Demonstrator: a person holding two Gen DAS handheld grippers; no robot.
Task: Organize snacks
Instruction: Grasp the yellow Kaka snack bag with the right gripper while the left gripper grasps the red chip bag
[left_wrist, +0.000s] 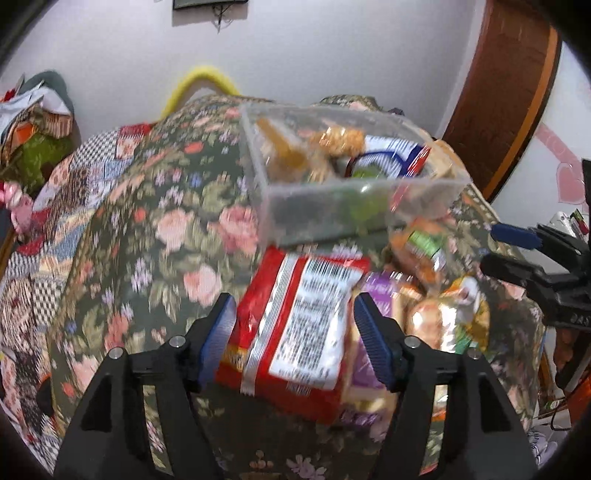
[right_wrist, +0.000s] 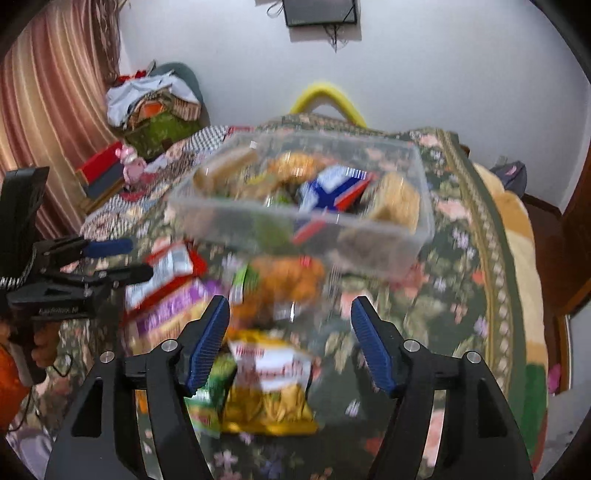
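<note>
A clear plastic box (left_wrist: 332, 218) (right_wrist: 369, 254) holding several snack packs sits on a floral bedspread. In front of it lie loose packs. A red pack with a white barcode label (left_wrist: 295, 321) (right_wrist: 166, 269) lies between the jaws of my open left gripper (left_wrist: 295, 332), over a purple pack (left_wrist: 384, 291) (right_wrist: 173, 310). My right gripper (right_wrist: 290, 343) is open above a yellow snack bag (right_wrist: 269, 391) and an orange pack (right_wrist: 288, 280). Neither gripper visibly pinches anything. The right gripper shows at the right edge of the left wrist view (left_wrist: 524, 251); the left gripper shows at the left of the right wrist view (right_wrist: 122, 258).
The floral bedspread (left_wrist: 155, 236) (right_wrist: 461, 280) covers a bed against a white wall. A heap of clothes (right_wrist: 155, 103) lies at the far left. A wooden door (left_wrist: 506, 96) stands at the right. A yellow hoop (right_wrist: 328, 96) rises behind the bed.
</note>
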